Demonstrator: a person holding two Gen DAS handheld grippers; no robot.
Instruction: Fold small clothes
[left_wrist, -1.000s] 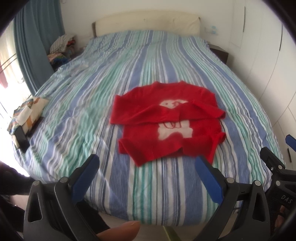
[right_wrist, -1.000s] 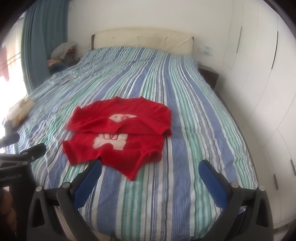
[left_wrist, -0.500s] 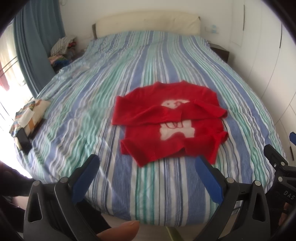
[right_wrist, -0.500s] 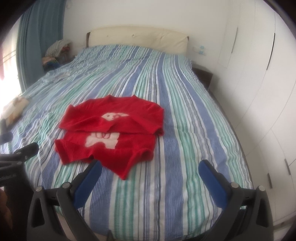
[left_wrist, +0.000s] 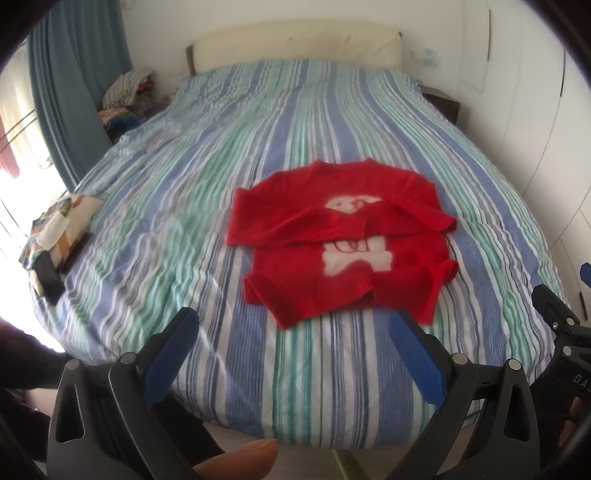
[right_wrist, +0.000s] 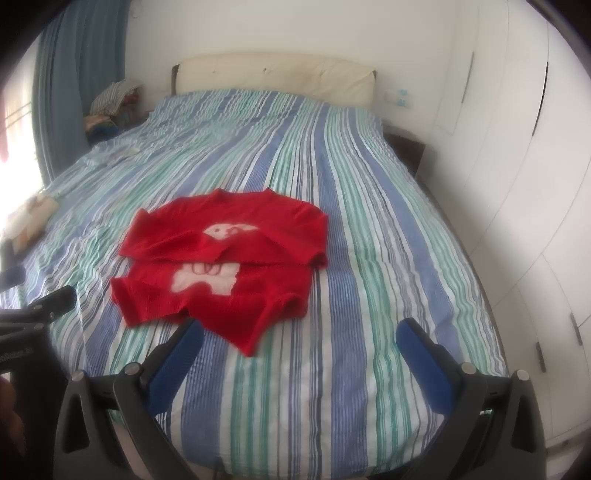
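Here, one red sweater (left_wrist: 343, 247) with a white motif lay on the striped bed (left_wrist: 295, 122), sleeves folded across; left gripper (left_wrist: 291, 354) and right gripper (right_wrist: 299, 354) jaws stood apart, empty.

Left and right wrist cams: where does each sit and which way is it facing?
Left wrist: on the left gripper at the foot of the bed, facing the headboard; own open blue fingers, a fingertip below, right gripper at the right edge.
Right wrist: on the right gripper, beside it, same heading; own open fingers, left gripper at the left edge.
Shared: the red sweater, bed, headboard.
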